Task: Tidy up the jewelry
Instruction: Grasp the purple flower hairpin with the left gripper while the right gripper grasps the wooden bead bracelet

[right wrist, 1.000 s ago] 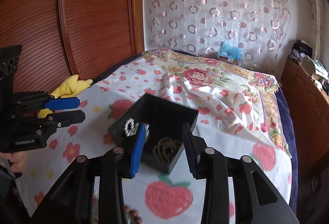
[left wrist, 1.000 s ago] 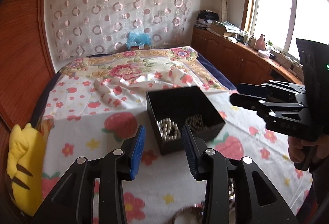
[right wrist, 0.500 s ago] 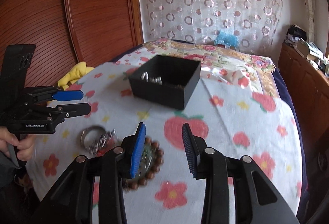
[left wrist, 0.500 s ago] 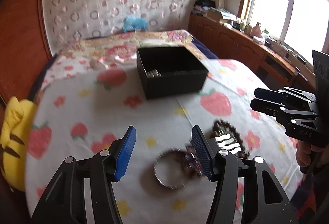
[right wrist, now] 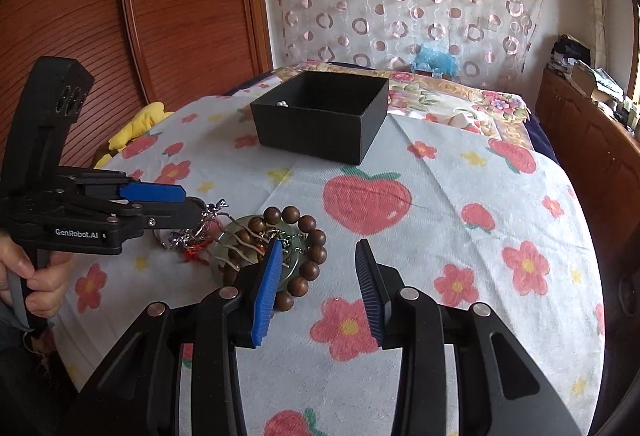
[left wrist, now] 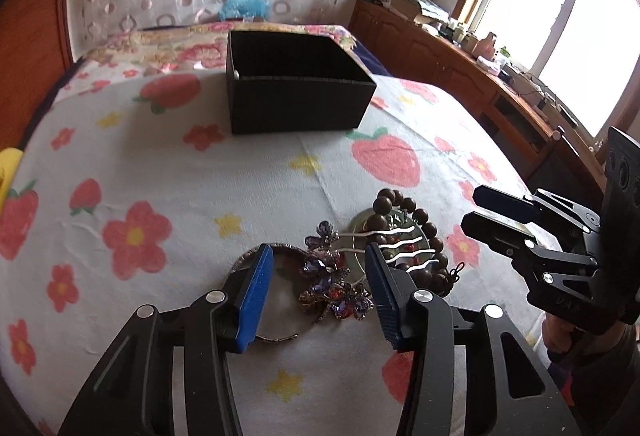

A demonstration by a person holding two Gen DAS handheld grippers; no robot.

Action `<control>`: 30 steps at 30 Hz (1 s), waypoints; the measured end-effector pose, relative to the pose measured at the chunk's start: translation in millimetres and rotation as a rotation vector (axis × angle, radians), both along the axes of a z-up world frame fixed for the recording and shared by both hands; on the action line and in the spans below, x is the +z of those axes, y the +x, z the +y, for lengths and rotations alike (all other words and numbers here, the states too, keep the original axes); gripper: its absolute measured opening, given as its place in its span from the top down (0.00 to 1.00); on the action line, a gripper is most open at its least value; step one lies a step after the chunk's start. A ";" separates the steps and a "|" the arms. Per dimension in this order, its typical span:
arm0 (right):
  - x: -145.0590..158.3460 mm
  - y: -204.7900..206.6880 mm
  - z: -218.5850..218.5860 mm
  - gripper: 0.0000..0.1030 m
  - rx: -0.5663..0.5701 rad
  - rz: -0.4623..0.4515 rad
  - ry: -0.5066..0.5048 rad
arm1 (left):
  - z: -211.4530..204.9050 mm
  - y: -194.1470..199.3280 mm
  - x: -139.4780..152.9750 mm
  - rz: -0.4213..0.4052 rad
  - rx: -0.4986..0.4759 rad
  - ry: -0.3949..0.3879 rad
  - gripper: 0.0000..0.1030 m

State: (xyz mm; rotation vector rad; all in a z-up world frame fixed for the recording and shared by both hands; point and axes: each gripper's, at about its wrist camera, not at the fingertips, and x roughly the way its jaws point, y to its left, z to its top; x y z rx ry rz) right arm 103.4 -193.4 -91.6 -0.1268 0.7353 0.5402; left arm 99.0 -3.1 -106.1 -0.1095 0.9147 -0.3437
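A pile of jewelry lies on the flowered cloth: a purple and red crystal ornament, a silver bangle, a white wavy hair comb and a brown bead bracelet over a pale green disc. My left gripper is open, low over the pile, its fingers either side of the crystal ornament. My right gripper is open and empty just right of the bead bracelet. The black box stands farther back; it also shows in the right wrist view with a silver bead inside.
The cloth-covered table stands before a bed with a floral cover. A yellow plush toy lies at the left edge. Wooden cabinets run under the window on the right. A wooden wardrobe stands left.
Both grippers have drawn back from over the black box and dropped toward the jewelry pile. The left gripper's fingers now straddle the crystal ornament.
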 end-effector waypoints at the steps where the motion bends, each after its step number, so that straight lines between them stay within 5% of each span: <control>1: -0.9 0.5 0.3 0.61 0.000 0.002 0.000 | -0.6 0.9 -1.8 0.008 0.002 0.002 0.59; 7: -6.1 6.9 0.2 0.60 -0.011 0.016 -0.010 | 4.3 5.9 -5.7 0.040 0.010 -0.032 0.77; 22: -19.1 26.0 7.6 0.61 0.025 0.095 -0.023 | 16.3 -9.3 20.7 -0.094 0.069 -0.017 0.78; 30: -24.7 39.5 18.3 0.80 0.037 0.138 -0.037 | 27.6 -10.1 25.4 -0.122 0.090 -0.010 0.78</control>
